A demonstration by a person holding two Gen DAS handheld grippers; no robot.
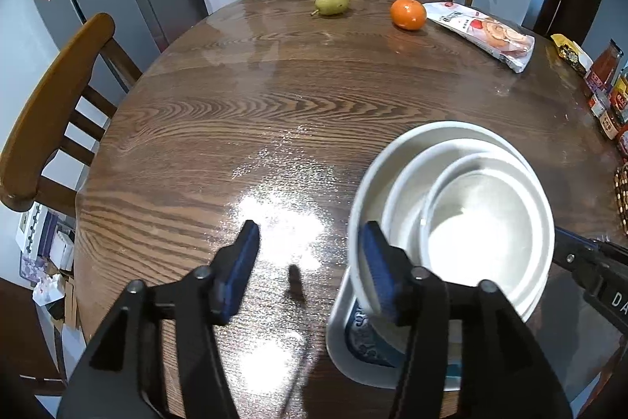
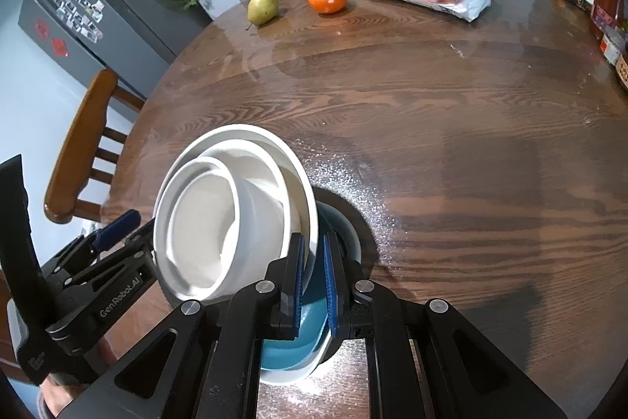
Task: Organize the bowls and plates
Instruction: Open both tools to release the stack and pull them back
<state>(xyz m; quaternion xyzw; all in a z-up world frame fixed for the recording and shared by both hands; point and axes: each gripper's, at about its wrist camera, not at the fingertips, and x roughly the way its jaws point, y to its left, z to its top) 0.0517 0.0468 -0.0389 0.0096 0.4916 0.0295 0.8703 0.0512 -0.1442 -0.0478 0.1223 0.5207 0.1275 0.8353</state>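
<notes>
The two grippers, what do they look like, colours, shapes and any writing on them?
Both are matte black linkage frames with silver pivot bolts and flat blue ribbed finger pads. The left gripper shows broad triangular cut-out arms; seen from the right wrist view, its side reads "GenRobot.AI" in white. The right gripper is built the same. No cables or sleeves show.

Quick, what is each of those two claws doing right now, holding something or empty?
Left gripper: open, holding nothing, beside the stack.
Right gripper: closed on the rim of the white bowls, tilted over a plate.
</notes>
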